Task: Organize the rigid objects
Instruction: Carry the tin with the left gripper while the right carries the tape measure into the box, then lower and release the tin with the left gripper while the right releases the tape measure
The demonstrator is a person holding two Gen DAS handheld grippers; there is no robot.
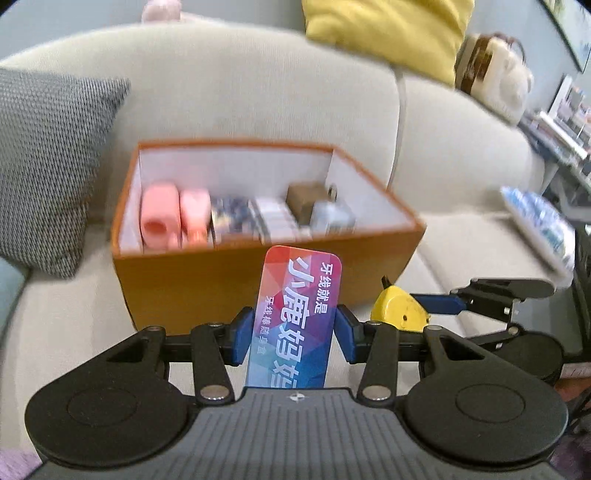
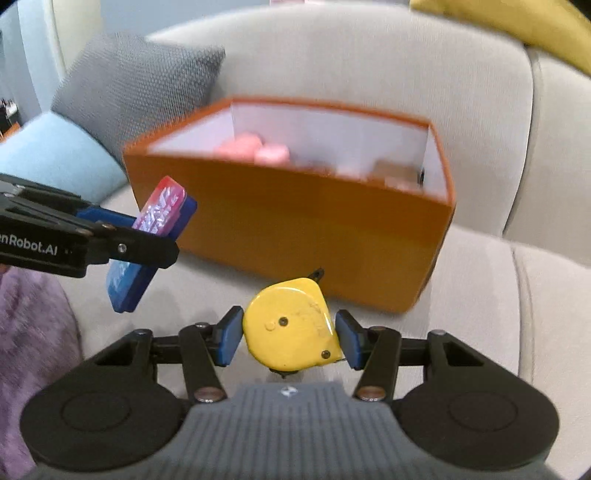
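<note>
My left gripper [image 1: 293,332] is shut on a flat red-purple-blue floss box [image 1: 295,314] with Chinese lettering, held upright in front of the orange storage box [image 1: 258,280]. The floss box also shows in the right wrist view [image 2: 159,210]. My right gripper [image 2: 290,338] is shut on a yellow tape measure [image 2: 291,325], held just above the sofa seat before the orange box [image 2: 295,229]. The tape measure also shows in the left wrist view [image 1: 399,310]. Inside the box lie two pink items [image 1: 173,214], small cartons and a brown block.
The box stands on a beige sofa [image 1: 240,99]. A grey cushion [image 1: 48,166] lies to its left and a yellow cushion [image 1: 384,33] at the top. A light blue cushion [image 2: 62,158] and a purple fabric [image 2: 33,325] are at the left.
</note>
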